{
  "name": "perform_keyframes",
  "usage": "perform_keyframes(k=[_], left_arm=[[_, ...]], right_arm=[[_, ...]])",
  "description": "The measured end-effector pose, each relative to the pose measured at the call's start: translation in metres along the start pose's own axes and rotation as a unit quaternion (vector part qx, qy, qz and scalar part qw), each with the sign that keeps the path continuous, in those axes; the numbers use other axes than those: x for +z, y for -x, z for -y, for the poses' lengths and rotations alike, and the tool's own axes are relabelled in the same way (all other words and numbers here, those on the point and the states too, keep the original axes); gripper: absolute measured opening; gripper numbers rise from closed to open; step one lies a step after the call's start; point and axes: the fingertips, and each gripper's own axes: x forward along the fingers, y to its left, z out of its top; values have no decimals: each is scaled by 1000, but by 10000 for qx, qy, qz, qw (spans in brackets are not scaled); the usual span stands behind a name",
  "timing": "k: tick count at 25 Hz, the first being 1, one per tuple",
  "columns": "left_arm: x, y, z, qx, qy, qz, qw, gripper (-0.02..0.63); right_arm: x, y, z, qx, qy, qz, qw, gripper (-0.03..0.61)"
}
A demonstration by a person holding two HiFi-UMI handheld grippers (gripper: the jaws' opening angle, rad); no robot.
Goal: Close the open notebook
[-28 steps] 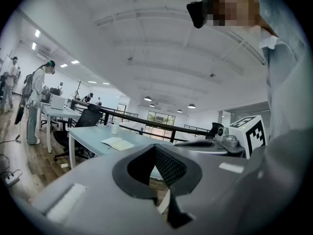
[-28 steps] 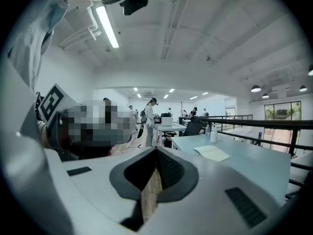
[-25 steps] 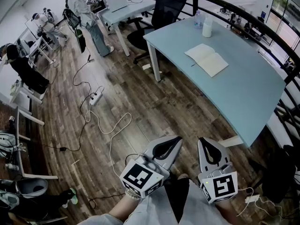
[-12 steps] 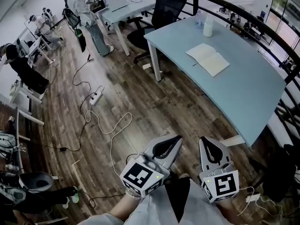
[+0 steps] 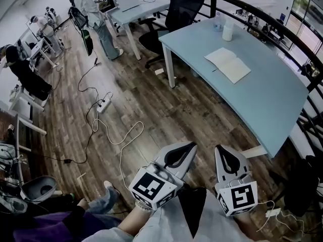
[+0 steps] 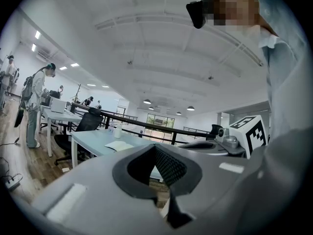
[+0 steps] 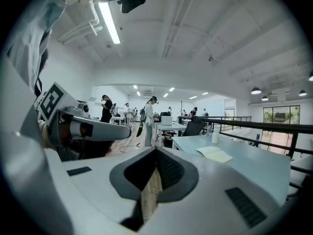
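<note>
This is an open-plan office. A long pale-blue table with white legs stands at the right with an open cream-paged notebook on it, and a black swivel office chair sits at its far end. Farther left, a person stands by a 2nd white table. A white power strip and loose cables trail over the dark wood-plank floor. A black metal railing curves behind the table, under a long ceiling strip light.
</note>
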Motion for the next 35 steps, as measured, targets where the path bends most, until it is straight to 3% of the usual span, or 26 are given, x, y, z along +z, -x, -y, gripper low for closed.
perform_keyframes(k=[16,29,35], left_arm=[[-6,27,-27,-18,-59,43,10000,3],[-1,4,-72,479,54,89,9988,3],[8,-33,-101,648,107,109,9978,3]], right_arm=[[-3,-20,-33,-33,89,-5,10000,2],[4,-75,-12,417,92,79,9991,2],[8,-112,21,558,44,71,9984,2]])
